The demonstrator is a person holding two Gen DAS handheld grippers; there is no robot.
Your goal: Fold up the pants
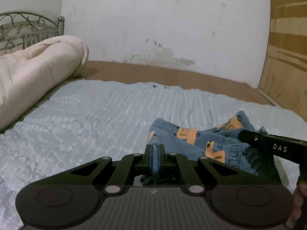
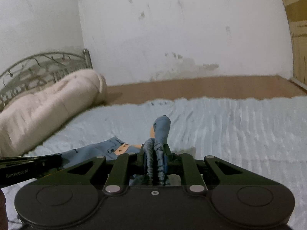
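My left tool (image 1: 155, 154) is clamped on a thin fold of the pants (image 1: 209, 141), and my right tool (image 2: 155, 154) pinches a thicker gathered bunch of them. They feel light, limp and prone to sagging to me, so edges or waistband look the best grip. Beyond both tools, blue cloth with orange patches lies crumpled on the bed (image 1: 86, 115).

Blue pants (image 1: 216, 143) printed with orange patches and small dark outline drawings lie on a pale blue, ribbed bedspread (image 1: 86, 118). A cream quilt (image 1: 34, 72) sits far left. Both grippers (image 1: 155, 153) are black. The wall (image 1: 163, 23) is white, stained grey.
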